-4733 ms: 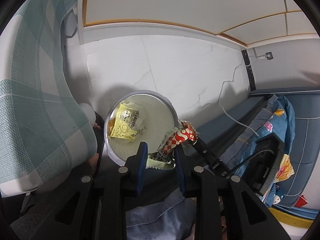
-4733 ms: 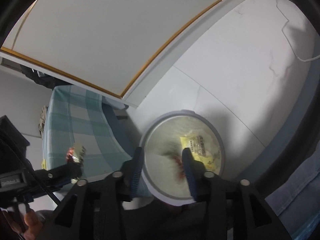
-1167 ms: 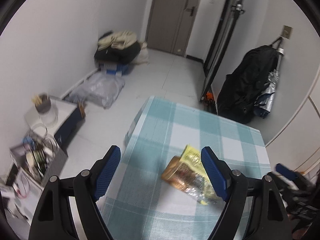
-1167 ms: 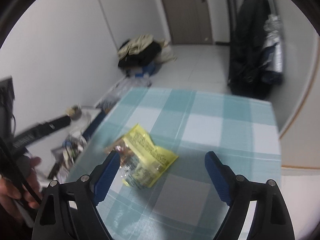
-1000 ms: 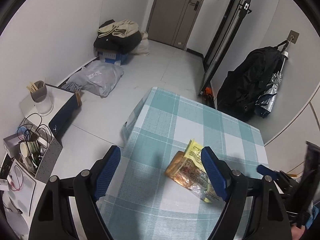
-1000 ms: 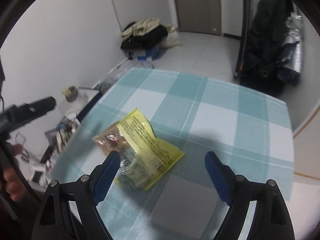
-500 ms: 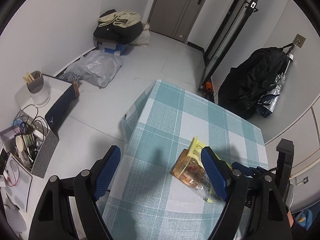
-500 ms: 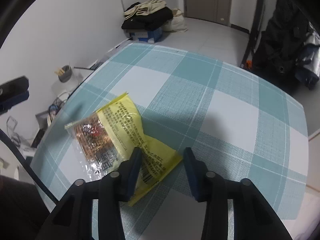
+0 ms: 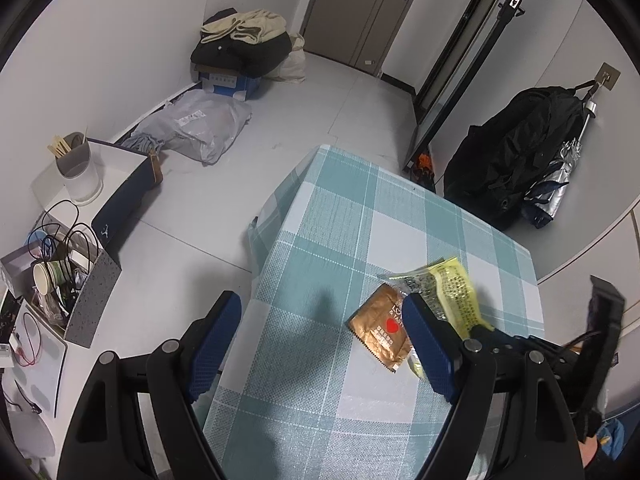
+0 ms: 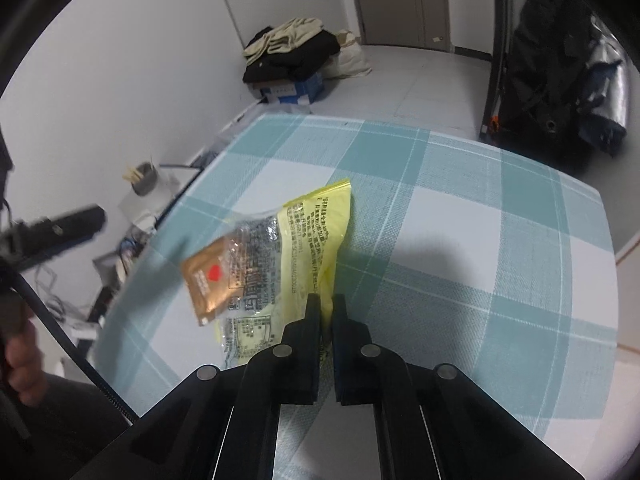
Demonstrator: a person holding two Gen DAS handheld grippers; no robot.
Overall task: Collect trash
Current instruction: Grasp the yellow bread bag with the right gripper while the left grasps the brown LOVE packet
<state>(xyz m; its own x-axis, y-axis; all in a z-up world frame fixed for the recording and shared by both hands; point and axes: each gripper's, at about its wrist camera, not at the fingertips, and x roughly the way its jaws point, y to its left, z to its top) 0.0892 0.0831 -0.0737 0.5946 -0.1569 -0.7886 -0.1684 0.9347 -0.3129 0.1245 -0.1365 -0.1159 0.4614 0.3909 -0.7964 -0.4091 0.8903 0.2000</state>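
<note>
A: What have the right gripper (image 10: 326,312) fingers (image 10: 314,320) got?

B: They have just been closing and now pinch the near edge of the yellow wrapper (image 10: 308,248), with almost no gap between them. The wrapper rises off the desk (image 10: 460,216) at that pinched end.

A: And the brown packet (image 10: 210,276)?

B: It sits just left of the yellow wrapper, overlapping its clear end. From the left wrist view it lies flat on the checked cloth, touching the yellow wrapper (image 9: 452,284).

A: The left gripper (image 9: 320,340)?

B: Fingers (image 9: 212,332) spread wide, nothing between the pads. It hovers over the desk's near-left corner, tilted steeply down, its right finger just beside the brown packet (image 9: 382,328).

A: So how far along?

B: I'd judge one piece is secured but not yet carried off; the brown packet is left to pick up. No bin shows in either view.
</note>
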